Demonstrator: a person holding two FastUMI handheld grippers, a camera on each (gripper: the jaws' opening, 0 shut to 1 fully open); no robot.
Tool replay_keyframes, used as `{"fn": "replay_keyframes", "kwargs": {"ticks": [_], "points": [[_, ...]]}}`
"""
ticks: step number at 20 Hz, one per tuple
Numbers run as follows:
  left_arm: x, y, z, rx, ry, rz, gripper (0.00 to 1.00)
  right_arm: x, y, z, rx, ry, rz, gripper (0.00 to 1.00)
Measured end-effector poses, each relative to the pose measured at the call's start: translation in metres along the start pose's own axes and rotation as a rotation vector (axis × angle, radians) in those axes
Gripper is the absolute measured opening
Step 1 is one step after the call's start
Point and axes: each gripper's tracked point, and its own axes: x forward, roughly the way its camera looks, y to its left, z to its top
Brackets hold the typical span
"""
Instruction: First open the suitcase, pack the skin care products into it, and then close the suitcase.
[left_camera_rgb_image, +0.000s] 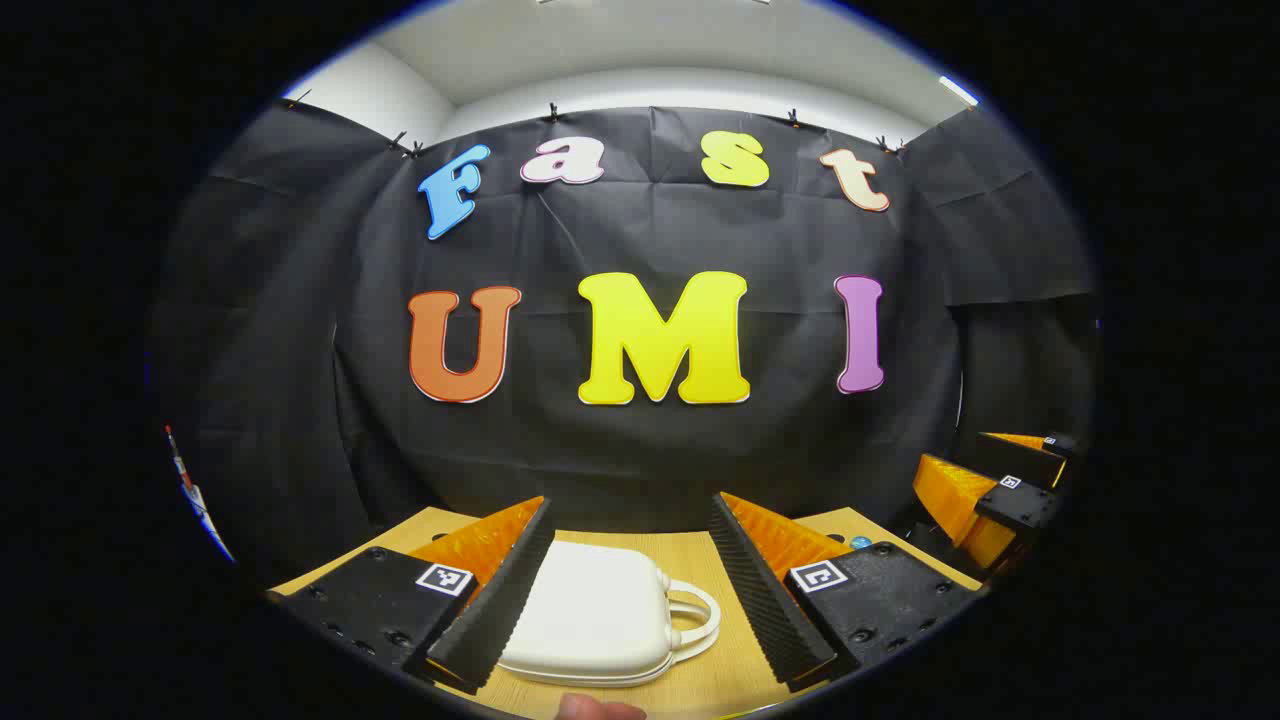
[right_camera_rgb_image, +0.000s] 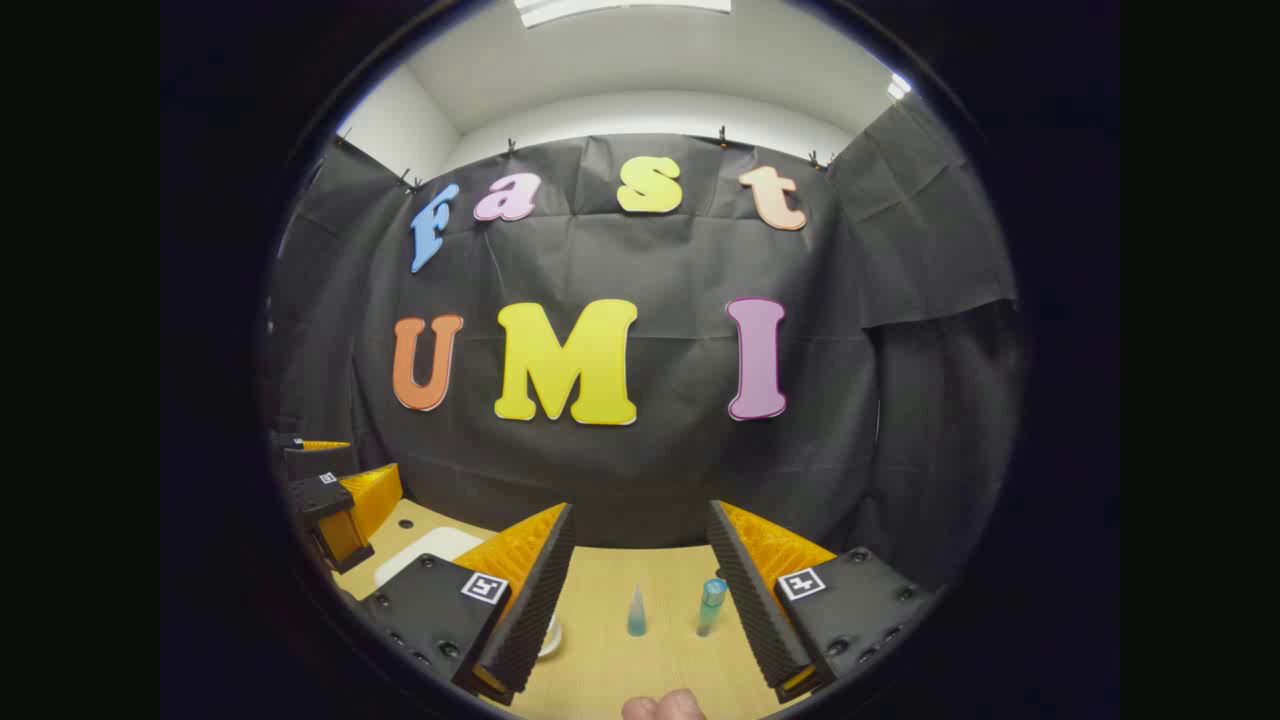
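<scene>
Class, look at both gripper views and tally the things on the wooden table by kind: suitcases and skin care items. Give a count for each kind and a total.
Suitcases: 1, the closed white suitcase.
Skin care items: 3, the cone-shaped teal bottle, the blue-capped tube and a white jar partly hidden behind a finger.
Total: 4

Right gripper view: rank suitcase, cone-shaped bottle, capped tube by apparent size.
1. suitcase, though partly hidden behind the fingers.
2-3. capped tube and cone-shaped bottle: look alike in size, the tube perhaps slightly taller; not ranked.
</scene>
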Motion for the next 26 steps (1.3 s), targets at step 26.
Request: {"fn": "replay_keyframes", "kwargs": {"ticks": [26], "points": [[0.056,-0.053,-0.095,0.168,0.183,-0.127,1.0,0.02,-0.075,-0.05,-0.091,0.104,-0.074,0.79]]}}
